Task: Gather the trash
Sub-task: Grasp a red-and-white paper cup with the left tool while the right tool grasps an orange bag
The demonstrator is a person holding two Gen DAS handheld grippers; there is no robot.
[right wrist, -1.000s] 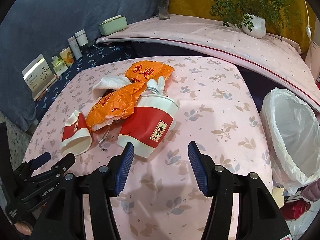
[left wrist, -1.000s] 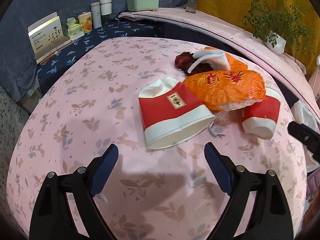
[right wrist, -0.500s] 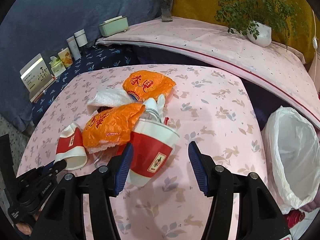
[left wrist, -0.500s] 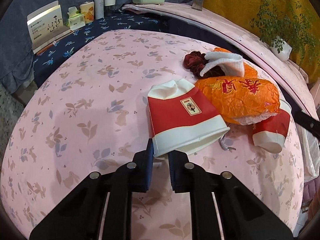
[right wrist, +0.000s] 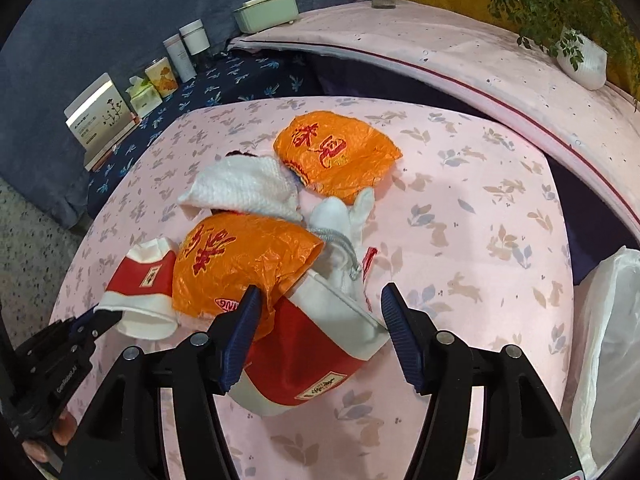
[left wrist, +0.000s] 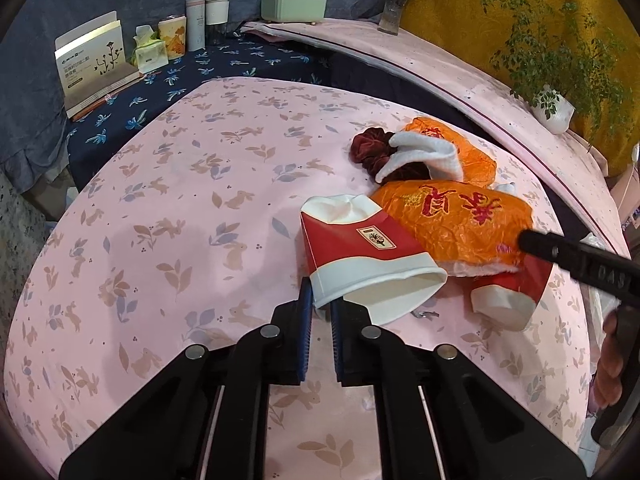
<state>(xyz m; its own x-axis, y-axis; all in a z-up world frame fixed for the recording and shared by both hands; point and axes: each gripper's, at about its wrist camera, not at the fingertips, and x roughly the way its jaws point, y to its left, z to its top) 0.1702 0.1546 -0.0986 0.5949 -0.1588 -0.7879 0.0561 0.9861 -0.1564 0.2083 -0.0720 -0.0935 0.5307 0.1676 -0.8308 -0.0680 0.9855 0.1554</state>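
Trash lies on the pink tablecloth (left wrist: 168, 208). My left gripper (left wrist: 320, 304) is shut on the white rim of a crushed red-and-white paper cup (left wrist: 360, 252), also seen in the right wrist view (right wrist: 140, 292). My right gripper (right wrist: 320, 308) is open and straddles a second red-and-white cup (right wrist: 308, 352), which lies on its side between the fingers. An orange plastic bag (right wrist: 236, 260) rests partly on that cup. A second orange bag (right wrist: 332, 152), a white cloth (right wrist: 244, 188) and a dark red scrunchie (left wrist: 368, 148) lie behind.
A bin lined with a white bag (right wrist: 604, 340) stands off the table's right edge. Boxes and cans (left wrist: 172, 40) line the dark blue surface at the back left. A potted plant (left wrist: 556, 108) sits on the pink ledge at the right.
My left gripper has closed on the near cup's rim. My right gripper has moved forward and down, so the second cup now lies between its open fingers.
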